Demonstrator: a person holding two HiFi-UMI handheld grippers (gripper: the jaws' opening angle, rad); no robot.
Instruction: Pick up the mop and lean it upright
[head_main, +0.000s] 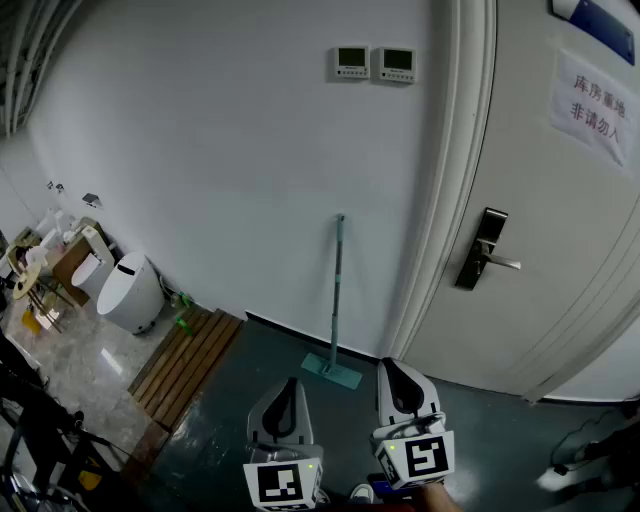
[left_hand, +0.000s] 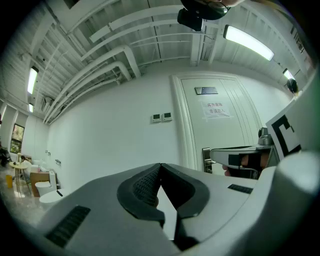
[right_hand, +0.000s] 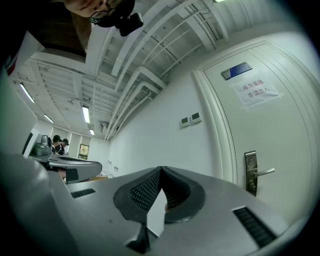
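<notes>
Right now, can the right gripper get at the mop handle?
Probably yes: nothing stands between the right gripper and the mop handle leaning on the wall, but its jaws are shut and must open first.

A white wall (head_main: 220, 170) carries two small control panels (head_main: 375, 63). To its right stands a pale door (head_main: 540, 200) with a lever handle (head_main: 485, 255) and a paper sign (head_main: 597, 105). The floor (head_main: 330, 420) is dark; wooden slats (head_main: 185, 365) lie beside a white toilet (head_main: 135, 292). Strip lights (left_hand: 248, 42) glow overhead.

Showroom-like hall: toilets (head_main: 130, 292) on display, exposed ceiling beams (left_hand: 117, 52)
</notes>
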